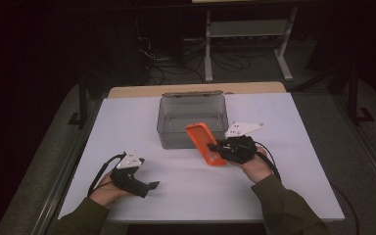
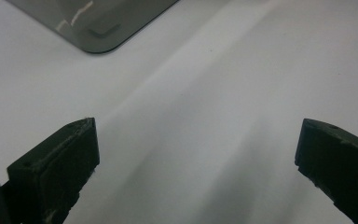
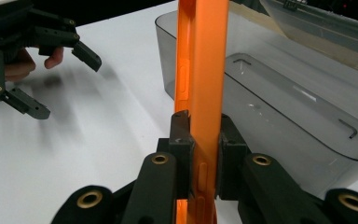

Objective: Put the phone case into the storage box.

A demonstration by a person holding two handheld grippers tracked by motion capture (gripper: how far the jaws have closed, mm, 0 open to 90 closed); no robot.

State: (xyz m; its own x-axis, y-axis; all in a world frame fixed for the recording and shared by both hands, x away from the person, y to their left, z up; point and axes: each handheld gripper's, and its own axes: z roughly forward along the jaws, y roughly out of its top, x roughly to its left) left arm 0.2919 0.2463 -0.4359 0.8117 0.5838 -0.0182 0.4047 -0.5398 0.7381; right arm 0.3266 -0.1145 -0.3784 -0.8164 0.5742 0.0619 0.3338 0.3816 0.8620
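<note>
Right gripper (image 3: 200,154) clamped on the orange phone case (image 1: 204,143) just near-right of the grey bin (image 1: 192,105), left gripper (image 1: 144,188) wide open, empty, idle near-left; carry step, next likely lift over the rim and release.

High view overhead; claw views close, sharing grey bin (image 1: 192,120).

room: dark | table (image 1: 127,122): white top | behind: white shelf frame (image 1: 247,29), cables on floor (image 1: 176,68)
</note>
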